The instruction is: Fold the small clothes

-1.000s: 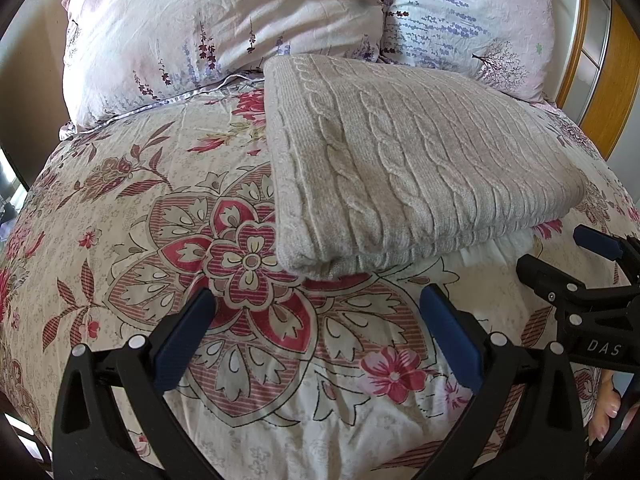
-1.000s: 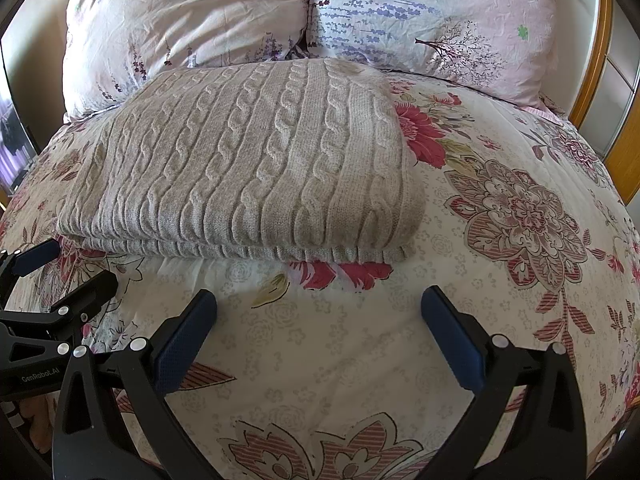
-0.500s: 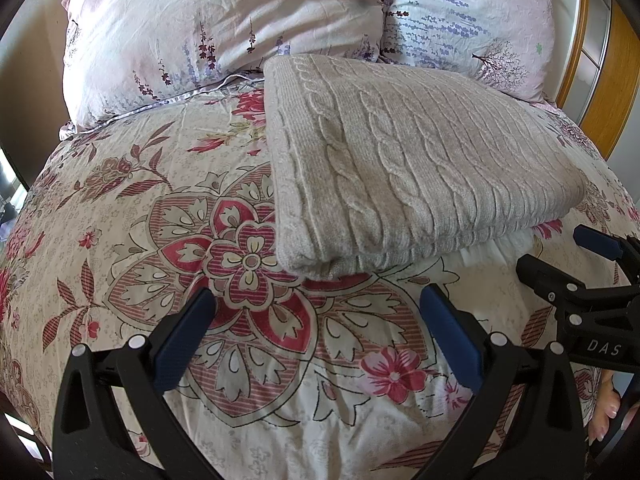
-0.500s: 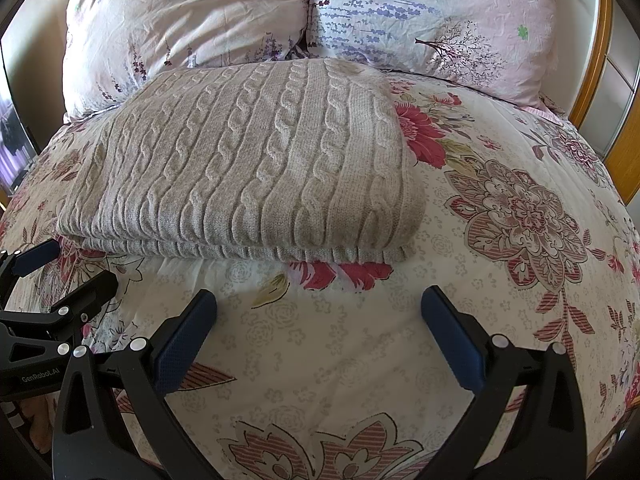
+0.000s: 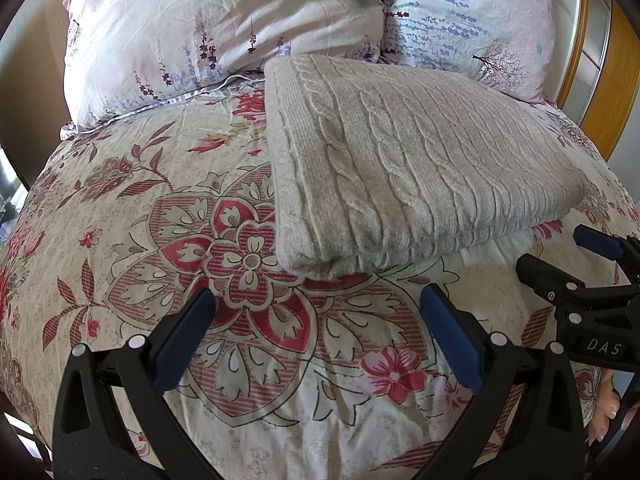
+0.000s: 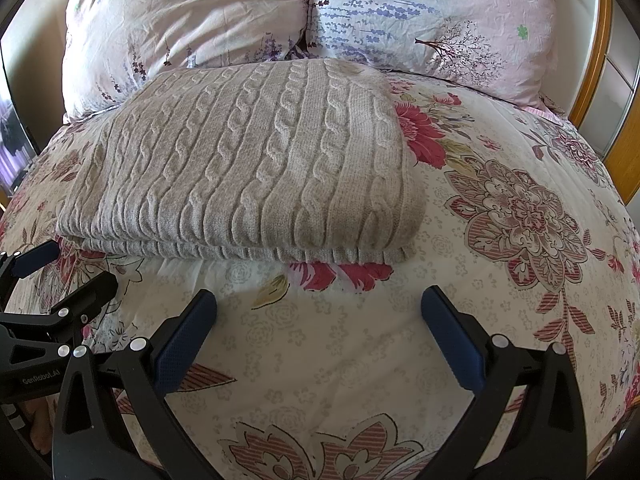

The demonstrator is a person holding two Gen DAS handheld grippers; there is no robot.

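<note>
Garment: a grey cable-knit sweater is lying folded into a thick rectangle on the floral bedspread, its far edge reaching toward two pillows.
Layer state: stacked layers are showing along the near edge; a rounded fold is running down each side. Judged, the fold is looking complete or nearly so.
Left gripper: its blue-padded fingers are standing wide apart, holding nothing, hovering just short of the sweater's near left corner.
Right gripper: its fingers are likewise spread and empty, facing the near edge toward its right corner.
Clearance: neither tool is touching the knit.
Handling estimate: the knit is appearing soft, bulky, limp and moderately heavy for clothing. It is likely sagging if lifted from one point. The texture is looking grippy, not slippery; nothing fragile.
Hold points: pinching through all layers at both near corners, one tool per corner, is looking soundest.
Risk: taking only the top layer is likely opening the stack.
</note>
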